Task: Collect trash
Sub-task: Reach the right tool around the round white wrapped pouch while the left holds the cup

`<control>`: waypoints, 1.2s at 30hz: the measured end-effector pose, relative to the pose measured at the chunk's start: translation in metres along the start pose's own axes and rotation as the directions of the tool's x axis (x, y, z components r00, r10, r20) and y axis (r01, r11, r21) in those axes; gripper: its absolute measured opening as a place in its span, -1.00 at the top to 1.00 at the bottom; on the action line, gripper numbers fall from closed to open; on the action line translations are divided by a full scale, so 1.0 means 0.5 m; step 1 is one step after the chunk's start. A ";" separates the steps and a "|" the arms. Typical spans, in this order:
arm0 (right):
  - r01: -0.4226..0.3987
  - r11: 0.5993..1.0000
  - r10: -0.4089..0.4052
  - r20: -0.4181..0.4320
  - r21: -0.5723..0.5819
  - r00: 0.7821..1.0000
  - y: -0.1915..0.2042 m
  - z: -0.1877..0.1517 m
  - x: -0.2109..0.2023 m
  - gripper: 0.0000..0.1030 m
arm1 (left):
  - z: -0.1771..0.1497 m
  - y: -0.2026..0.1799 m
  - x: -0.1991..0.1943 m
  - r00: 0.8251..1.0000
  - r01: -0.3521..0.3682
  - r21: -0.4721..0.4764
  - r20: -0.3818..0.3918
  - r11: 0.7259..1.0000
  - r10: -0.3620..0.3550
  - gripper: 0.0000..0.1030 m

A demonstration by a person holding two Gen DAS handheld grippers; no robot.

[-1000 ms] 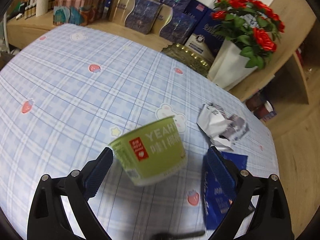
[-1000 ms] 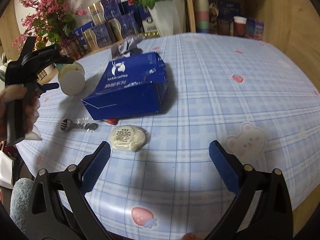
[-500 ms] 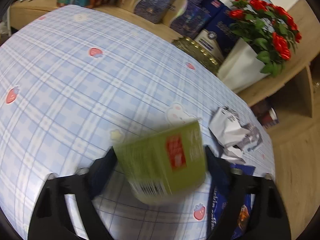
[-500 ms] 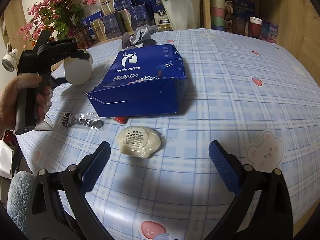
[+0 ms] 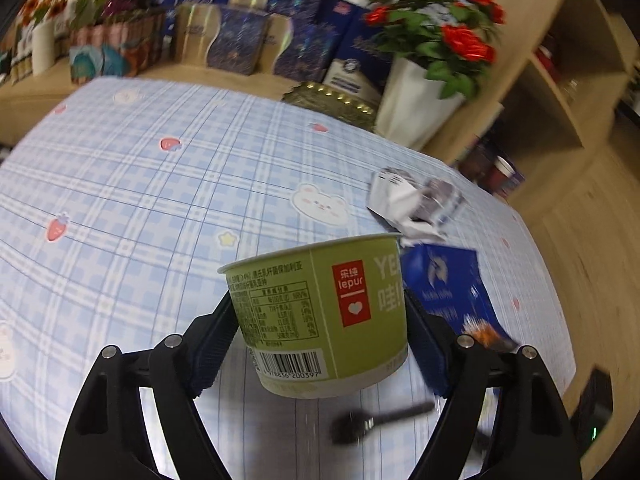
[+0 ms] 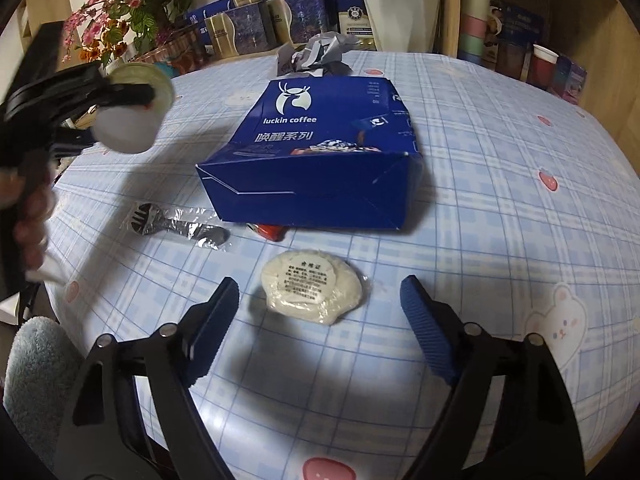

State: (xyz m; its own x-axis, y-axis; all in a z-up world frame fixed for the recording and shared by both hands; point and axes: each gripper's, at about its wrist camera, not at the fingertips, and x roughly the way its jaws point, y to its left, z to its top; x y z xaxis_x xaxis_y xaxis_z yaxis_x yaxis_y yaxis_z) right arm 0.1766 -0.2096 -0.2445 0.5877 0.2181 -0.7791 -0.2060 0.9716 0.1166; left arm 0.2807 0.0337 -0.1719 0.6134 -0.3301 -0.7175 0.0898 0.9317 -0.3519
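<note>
Green paper yoghurt cup (image 5: 320,316), round, white-based, with a barcode and nutrition panel: clamped between the blue pads of the left tool (image 5: 320,332) and held clear above the table (image 5: 140,200). A red tag on its wall reads "lepur"; white letters beside it begin "YE", the rest turned out of sight. The barcode digits are too small to read with confidence. In the right wrist view the same cup (image 6: 132,116) shows its pale base, carried at the left of the scene.

Judged progress: one piece of trash is lifted and none is visibly stowed. No bin appears in either view.

Left on the table:
- Flat round white puck in clear wrap (image 6: 312,284), with a printed label too fine to read. It lies just ahead of the right tool (image 6: 320,316), whose jaws are closing with nothing between the pads.
- Blue paper carrier bag (image 6: 316,160), lying on its side, marked with a white deer head, "luckin coffee" and Chinese characters below. A small red item peeks from under its near edge.
- Dark plastic fork in a clear sleeve (image 6: 180,226), beside the bag.
- Crumpled white-and-grey wrapper (image 6: 316,54), behind the bag.

Surroundings: blue-checked tablecloth with strawberry and bear prints; white vase of red roses (image 5: 432,52); blue and gold gift boxes behind.
</note>
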 end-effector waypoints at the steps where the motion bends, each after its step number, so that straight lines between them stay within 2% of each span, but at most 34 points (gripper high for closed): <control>1: 0.006 1.000 -0.006 -0.001 -0.005 1.000 0.001 0.001 0.001 -0.49 | -0.011 -0.004 -0.018 1.000 0.004 0.017 0.008 1.000 -0.004 -0.50; 8: 0.041 0.995 -0.042 -0.010 -0.094 0.999 0.030 -0.012 -0.002 -0.28 | -0.064 -0.018 -0.088 0.999 0.017 0.082 0.041 0.997 -0.021 -0.50; 16: 0.051 0.996 -0.051 -0.004 -0.071 0.999 0.018 -0.011 -0.007 0.02 | -0.133 -0.038 -0.145 0.998 0.034 0.148 0.049 0.988 -0.042 -0.50; 20: 0.033 0.998 -0.033 -0.006 -0.057 0.999 0.015 -0.011 -0.011 0.04 | -0.162 -0.046 -0.173 0.997 0.039 0.171 0.056 0.984 -0.050 -0.50; 25: 0.006 0.999 -0.005 0.033 -0.043 0.999 0.029 -0.024 -0.040 0.04 | -0.201 -0.049 -0.202 0.997 0.048 0.177 0.053 0.983 -0.058 -0.50; 36: -0.033 0.999 0.037 0.113 -0.034 0.993 0.060 -0.056 -0.125 0.04 | -0.283 -0.065 -0.235 0.997 0.074 0.205 -0.003 0.976 -0.075 -0.49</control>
State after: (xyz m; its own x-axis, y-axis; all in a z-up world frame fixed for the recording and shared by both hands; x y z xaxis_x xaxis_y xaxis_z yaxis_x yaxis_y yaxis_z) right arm 0.1118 -0.1965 -0.2095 0.6645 0.2624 -0.6997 -0.2516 0.9602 0.1212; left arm 0.0944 0.0210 -0.1612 0.6025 -0.3996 -0.6909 0.2942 0.9159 -0.2733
